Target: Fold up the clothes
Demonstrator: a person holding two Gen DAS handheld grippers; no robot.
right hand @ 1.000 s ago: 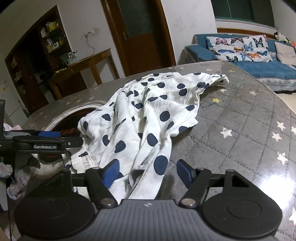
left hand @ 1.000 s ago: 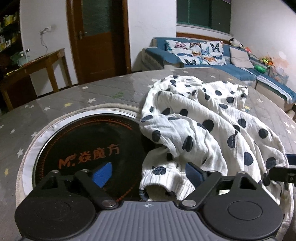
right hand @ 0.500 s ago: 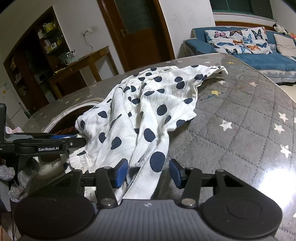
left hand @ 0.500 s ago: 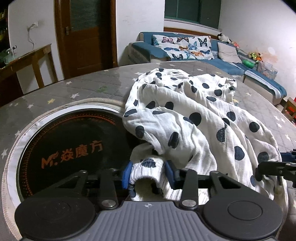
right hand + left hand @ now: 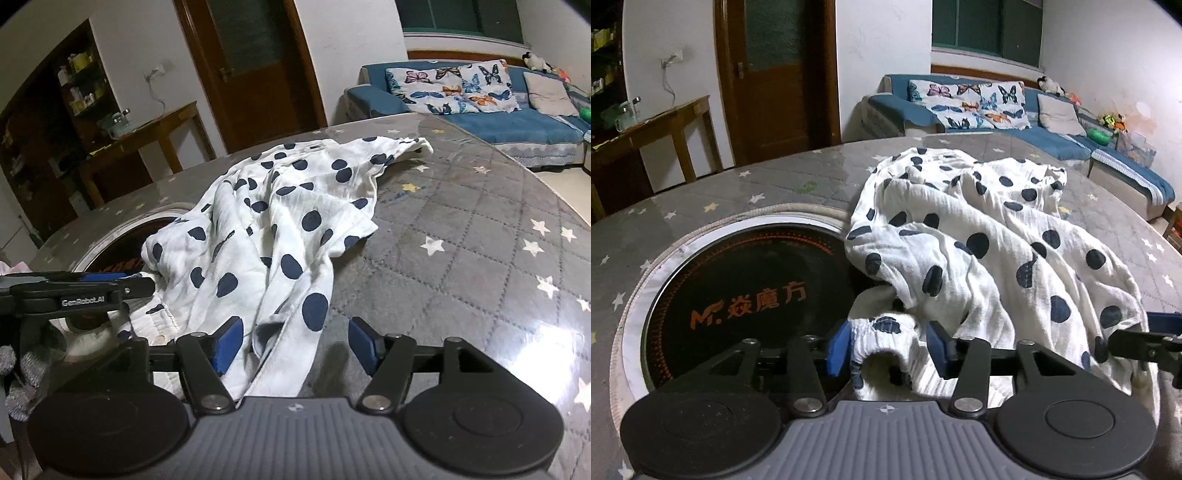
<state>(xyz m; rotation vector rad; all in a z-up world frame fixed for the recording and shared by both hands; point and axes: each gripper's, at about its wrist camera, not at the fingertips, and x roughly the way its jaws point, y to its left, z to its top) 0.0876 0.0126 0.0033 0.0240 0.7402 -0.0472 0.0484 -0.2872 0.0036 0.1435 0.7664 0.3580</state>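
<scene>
Jaws: left gripper (image 5: 888, 345) clamped on garment cuff; right gripper (image 5: 295, 345) spread open.

Polka-dot garment (image 5: 280, 236) lies crumpled on the star-patterned table (image 5: 480, 258), partly overlapping the round black hob (image 5: 738, 295). 1 fabric fold lies between the right gripper's 2 fingers, touching neither.

You have a white garment (image 5: 979, 236) with dark navy polka dots lying on the grey quilted table cover (image 5: 461, 236), which is scattered with white and yellow stars. Just beside the garment, the black hob (image 5: 746, 288) carries orange lettering and a white rim. Your left gripper (image 5: 888, 345) and right gripper (image 5: 293, 343) are black with blue finger pads.
</scene>
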